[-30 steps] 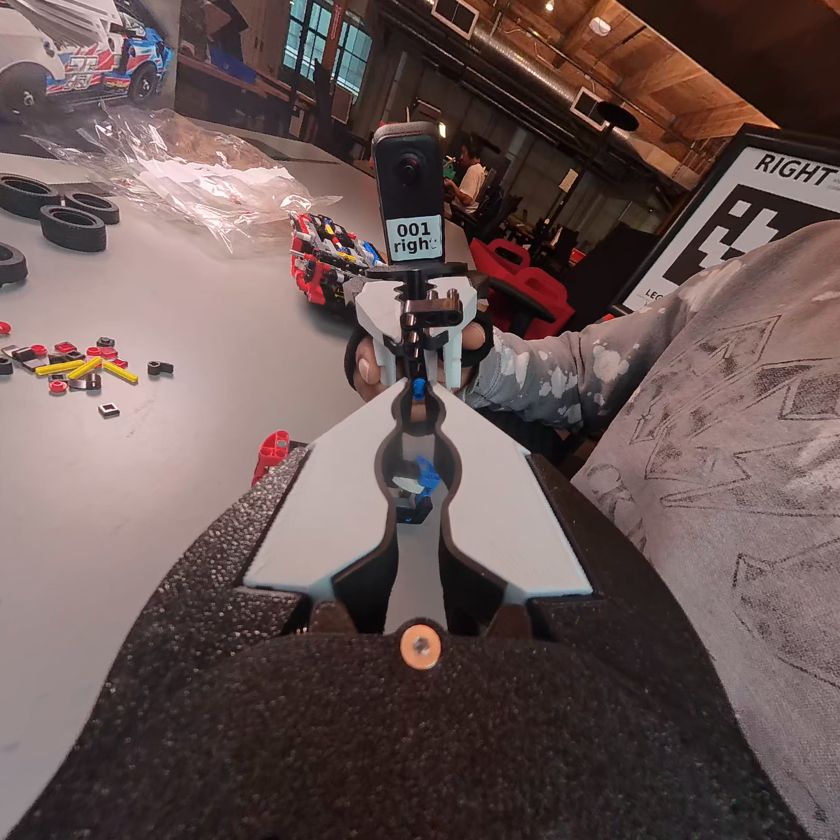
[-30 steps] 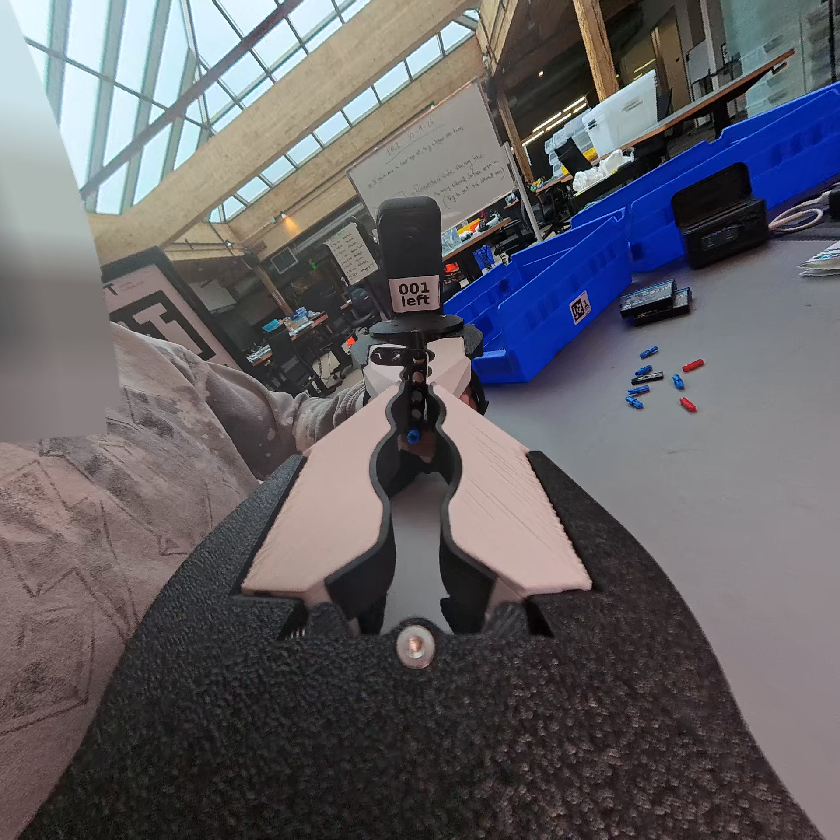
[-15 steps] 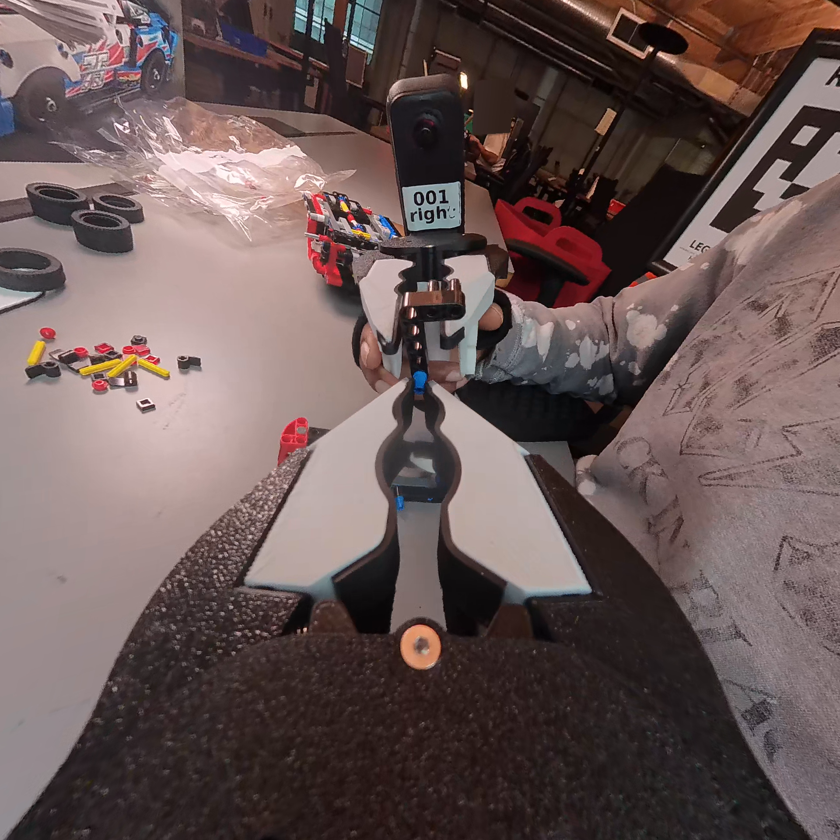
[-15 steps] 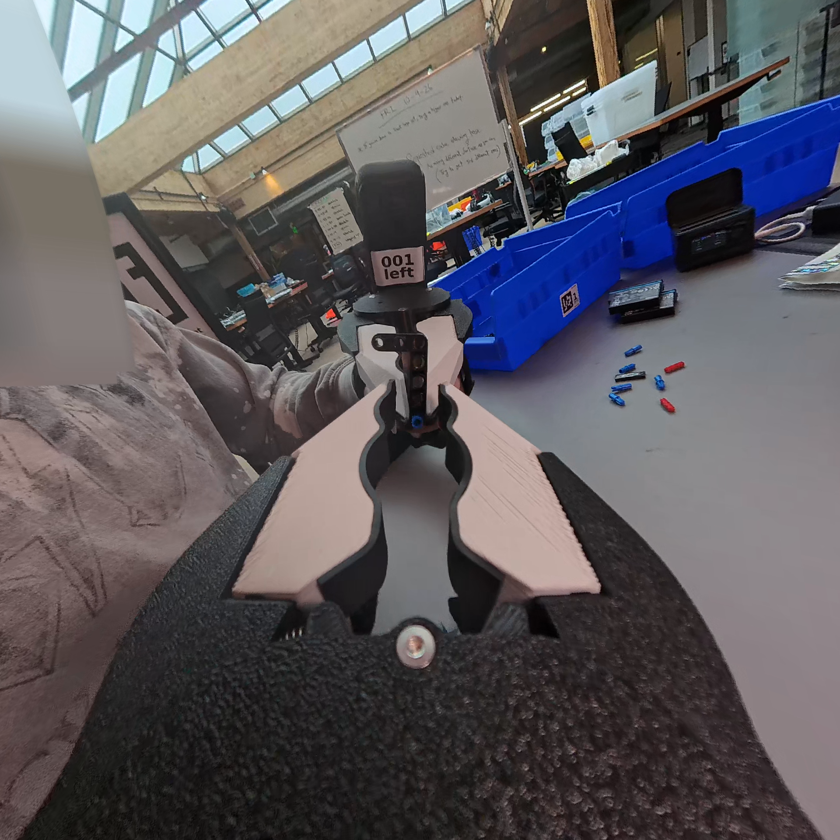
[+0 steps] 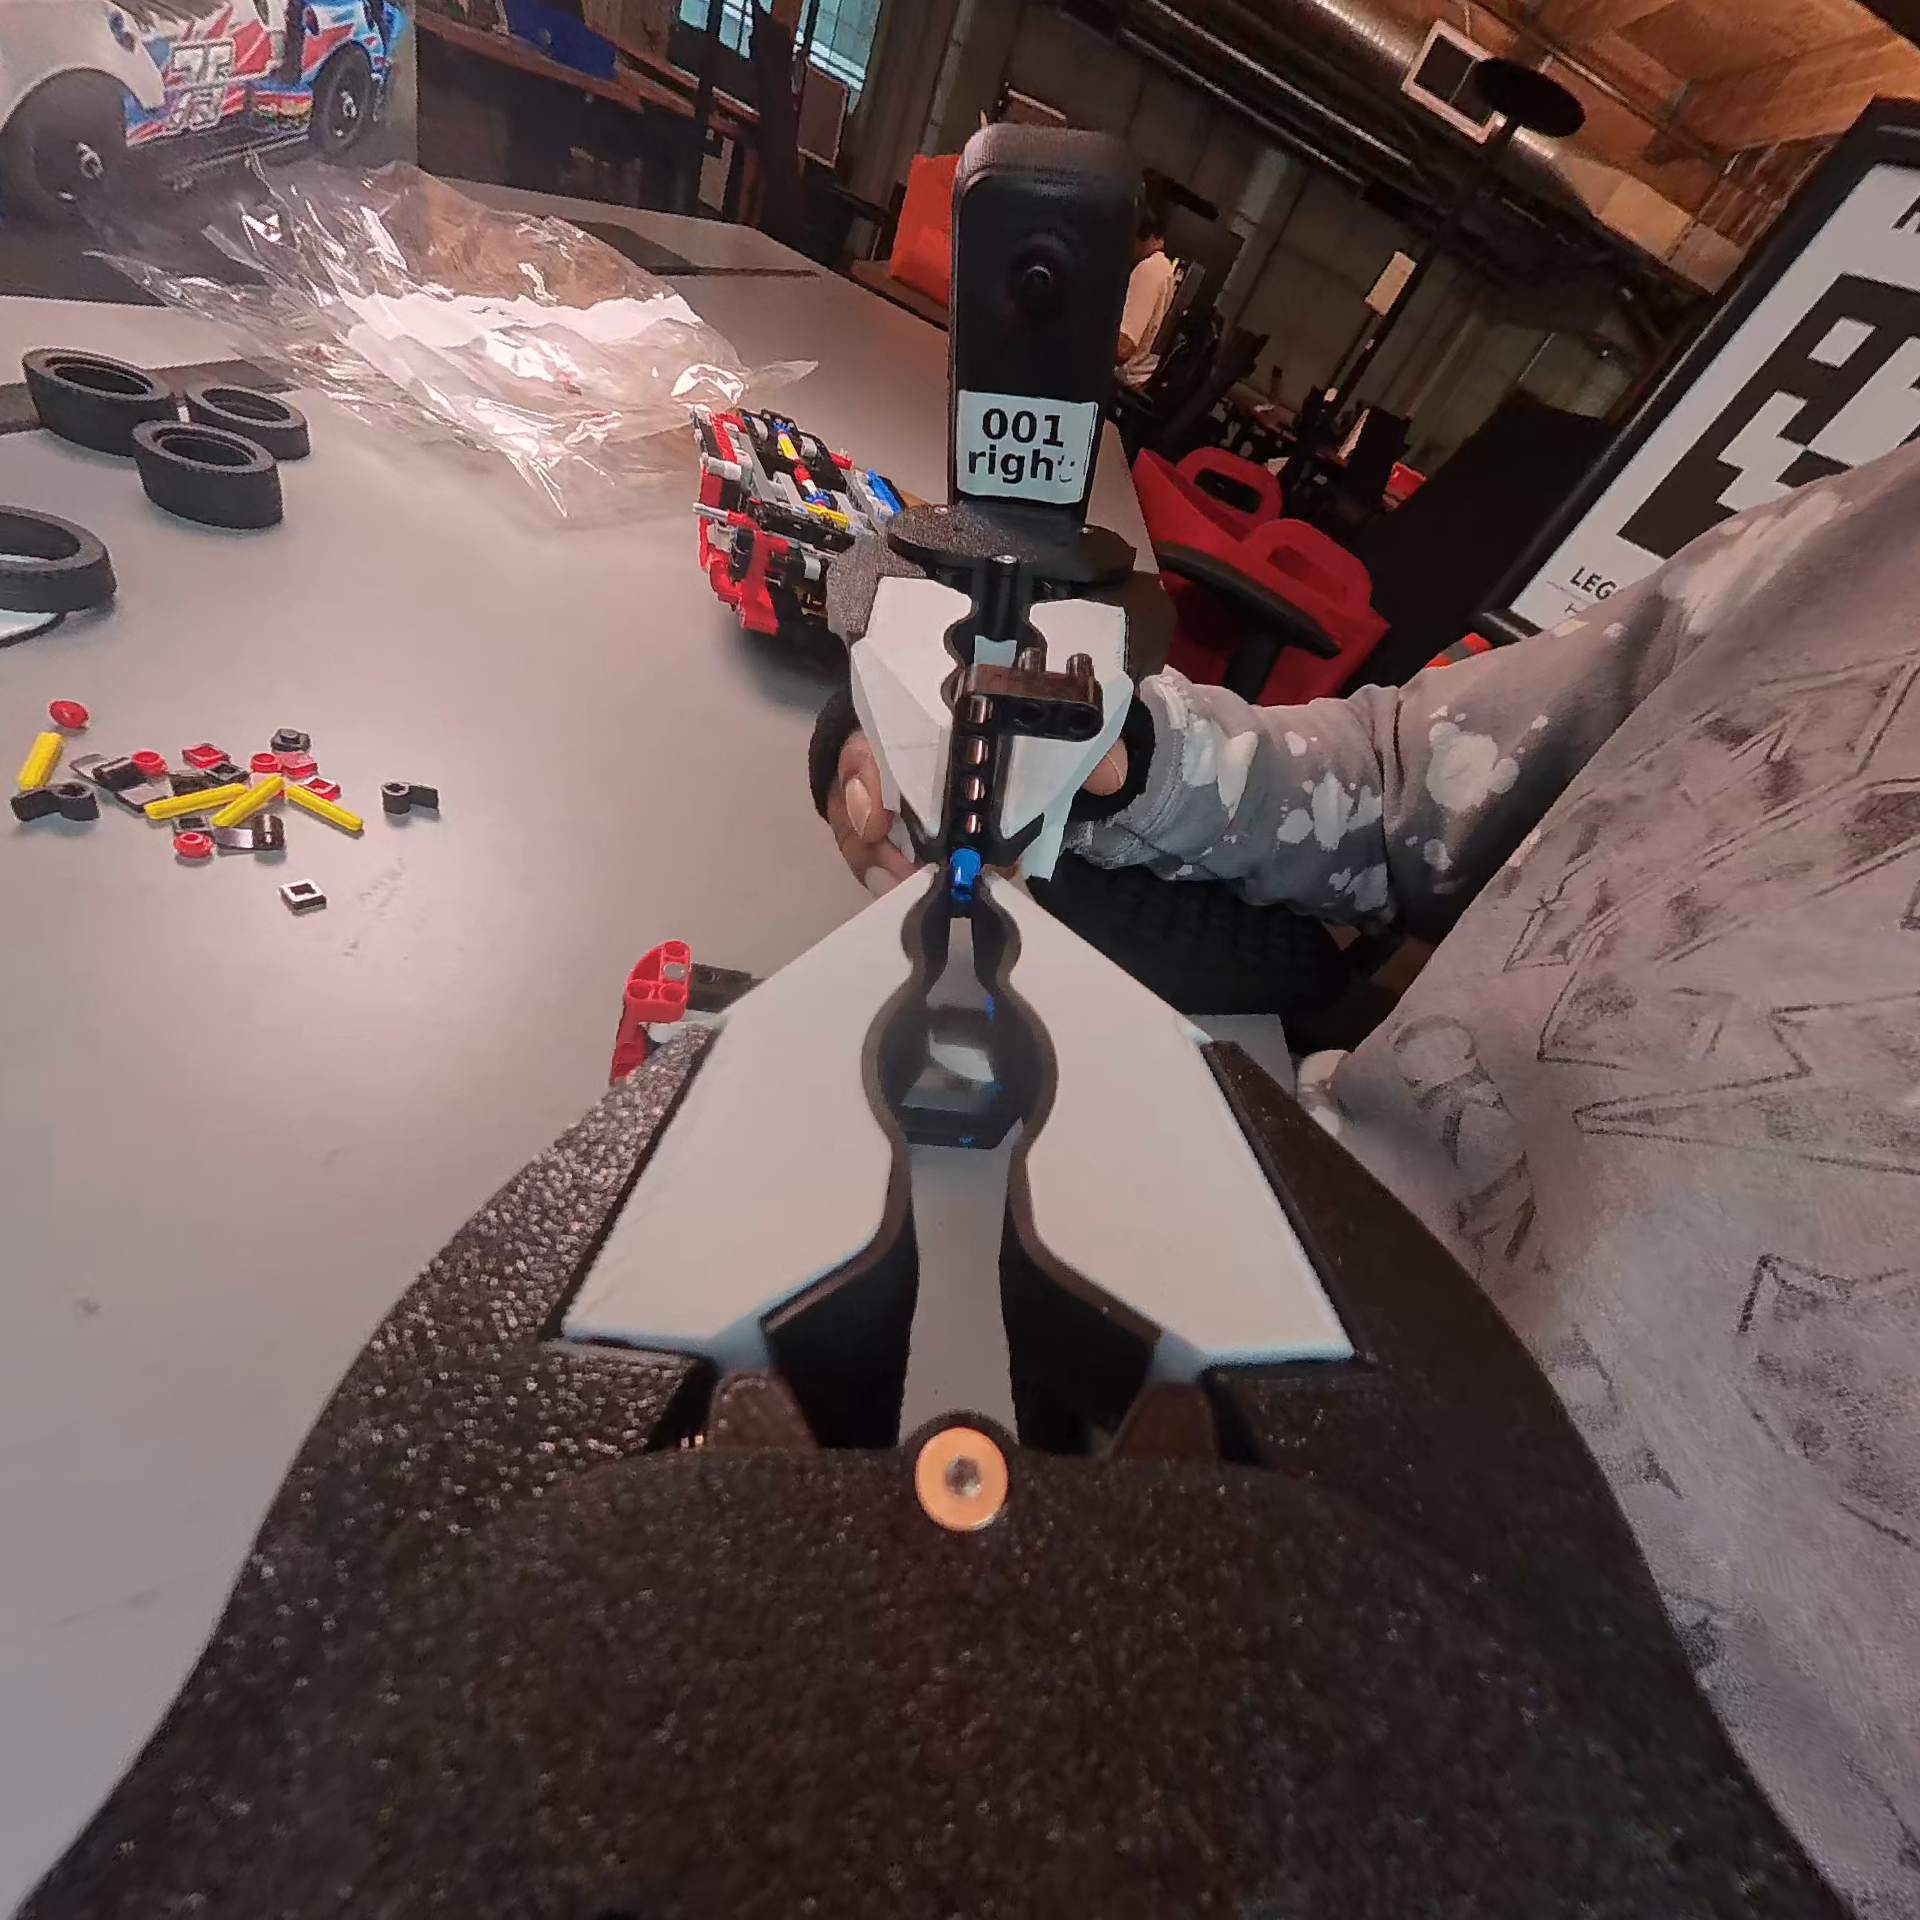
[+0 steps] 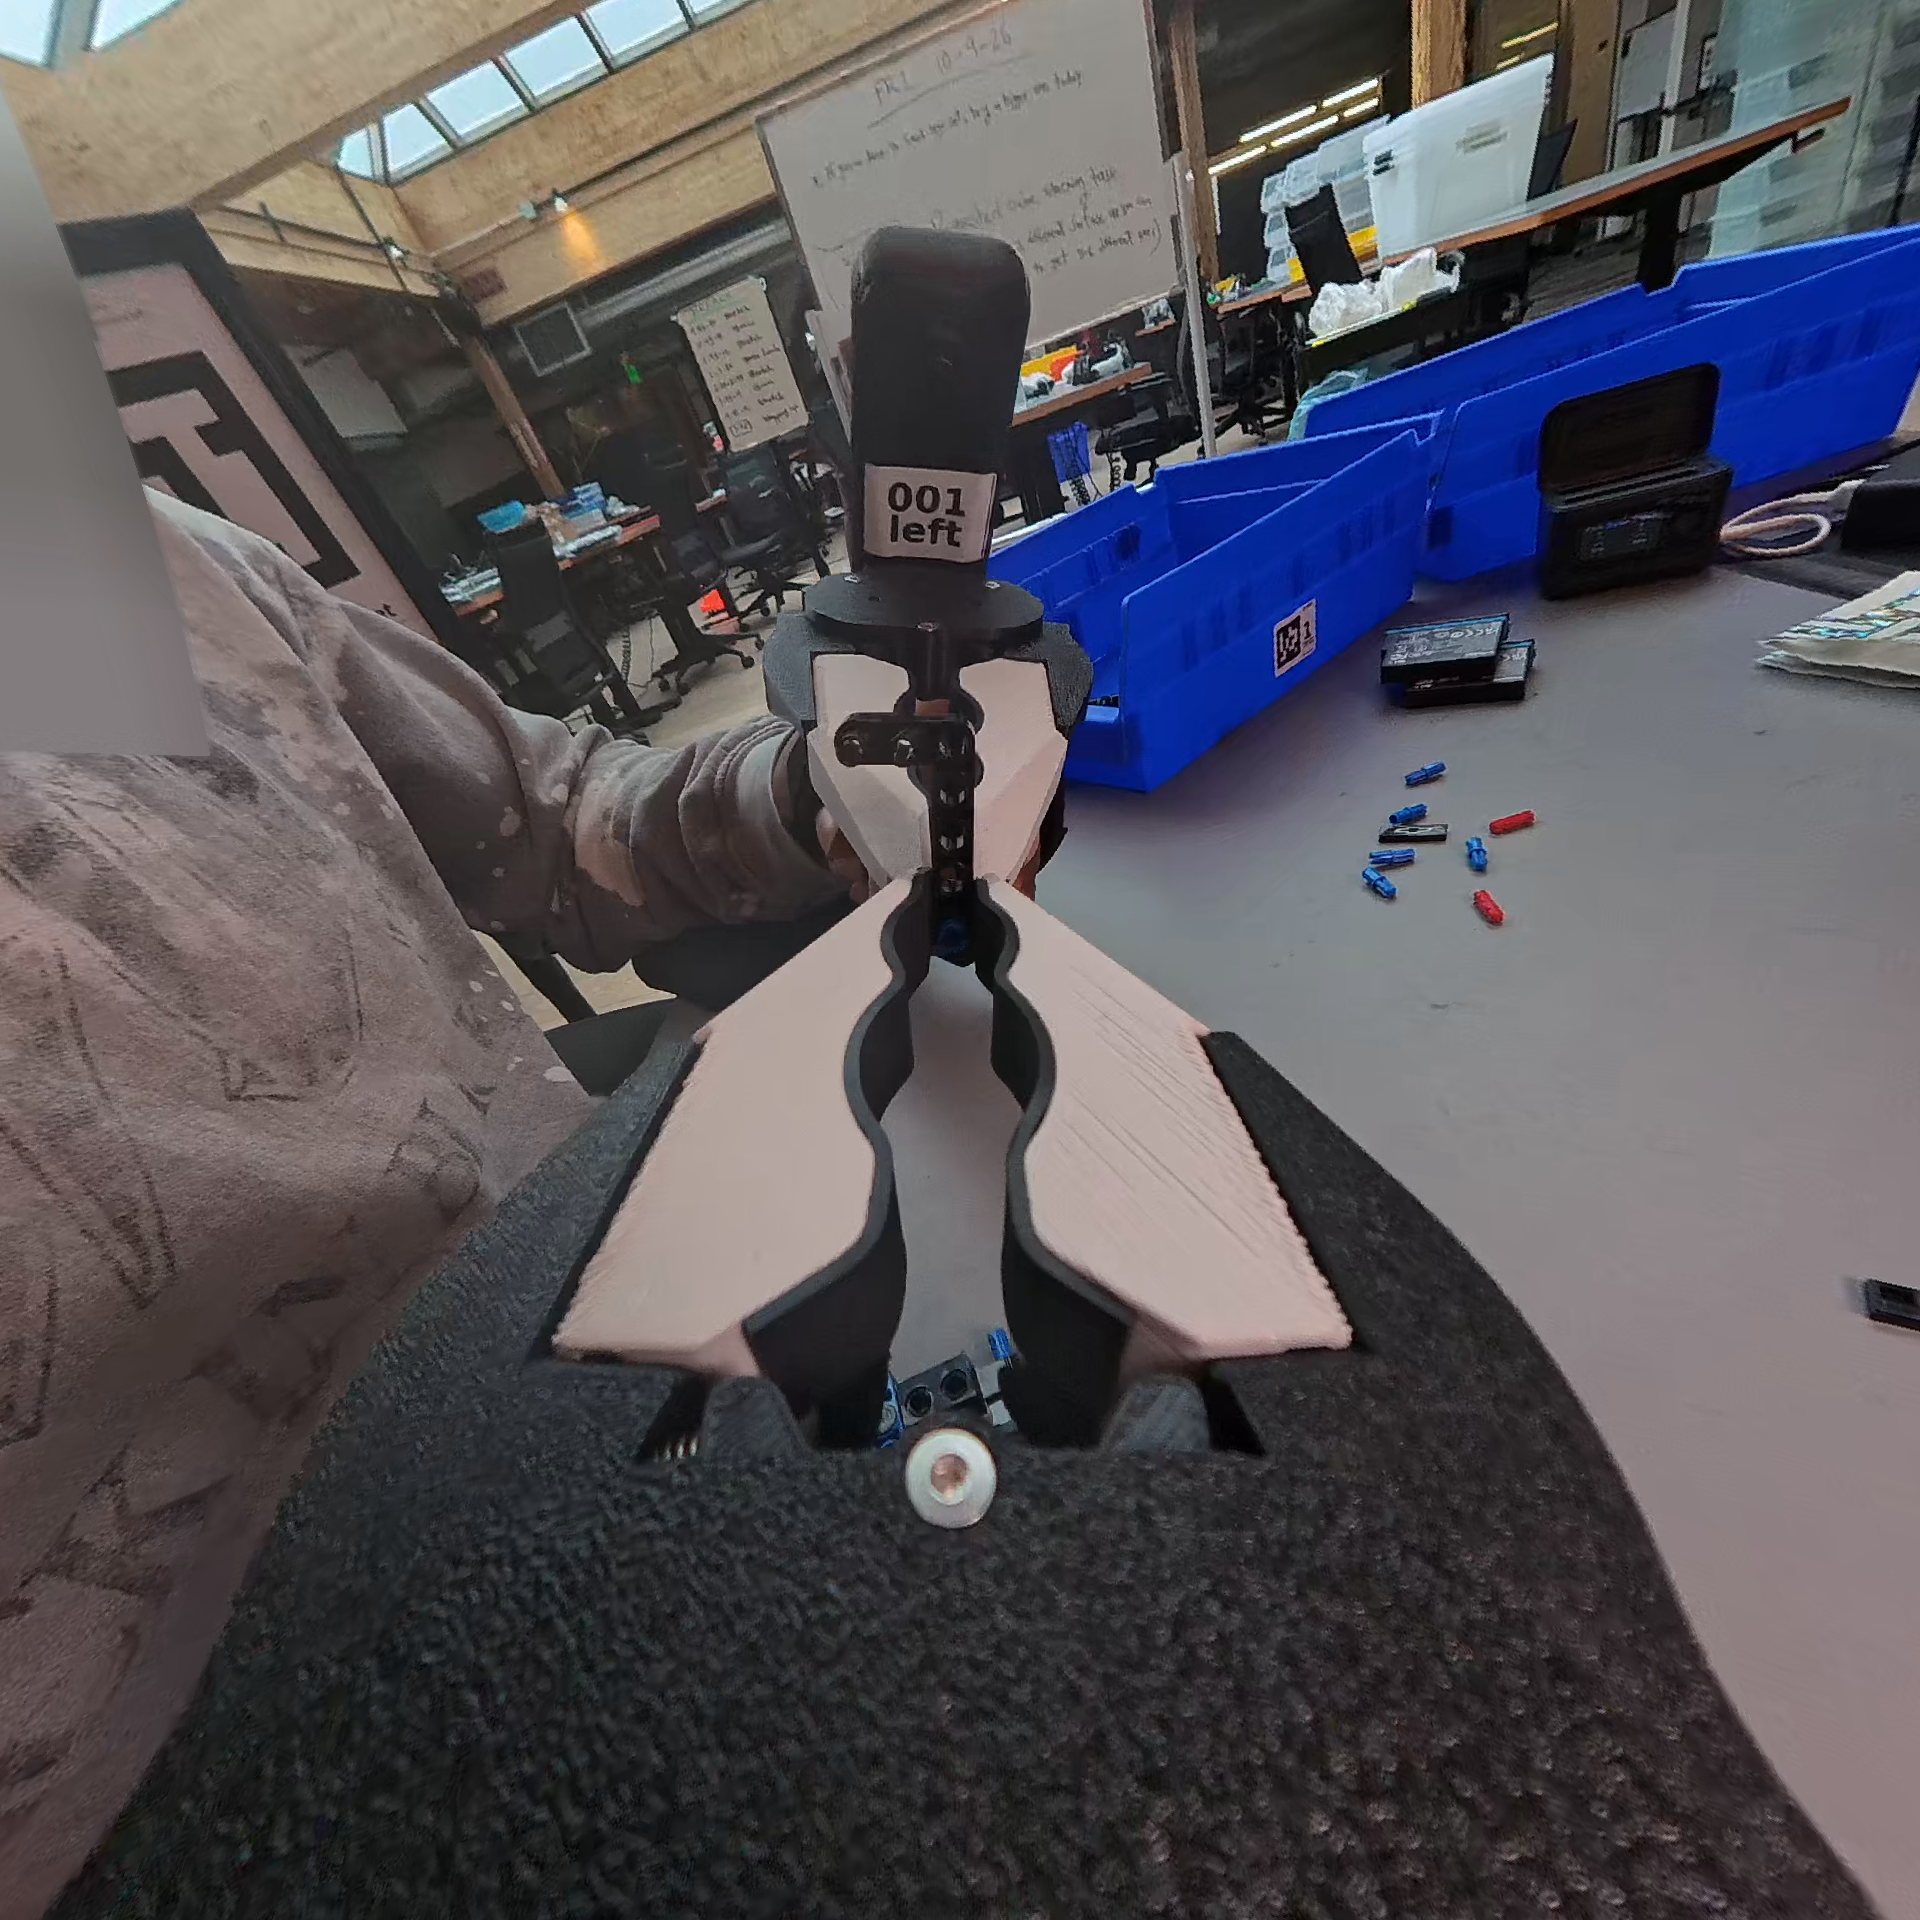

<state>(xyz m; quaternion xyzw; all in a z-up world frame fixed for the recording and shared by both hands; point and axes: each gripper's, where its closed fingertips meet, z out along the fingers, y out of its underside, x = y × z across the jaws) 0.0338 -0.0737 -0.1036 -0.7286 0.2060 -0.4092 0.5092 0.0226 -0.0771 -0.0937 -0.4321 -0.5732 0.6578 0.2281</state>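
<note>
My left gripper [image 5: 964, 899] is shut on a small blue pin [image 5: 964, 864] at its tips. My right gripper [image 6: 948, 888] faces it tip to tip, shut on the lower end of an upright black holed beam [image 6: 951, 821] with a short black cross piece on top. In the left wrist view the beam [image 5: 977, 748] stands just above the pin, and the pin touches its bottom end. Both grippers are held above the grey table [image 5: 436, 1039]. A sleeved hand holds each one.
A partly built red and black model car [image 5: 790, 530], black tyres [image 5: 208, 473], a clear plastic bag [image 5: 436, 322] and loose small parts [image 5: 197, 790] lie to the left. A red piece [image 5: 655, 982] lies near. Blue bins [image 6: 1247, 592], loose pins [image 6: 1444, 852] and a black case [image 6: 1631, 488] lie to the right. Less than 4 cm separates the two grippers' tips.
The two grippers have drawn a little closer, each sitting higher and larger in the other's view. The pin stays at the beam's lower end. Both stay shut.
</note>
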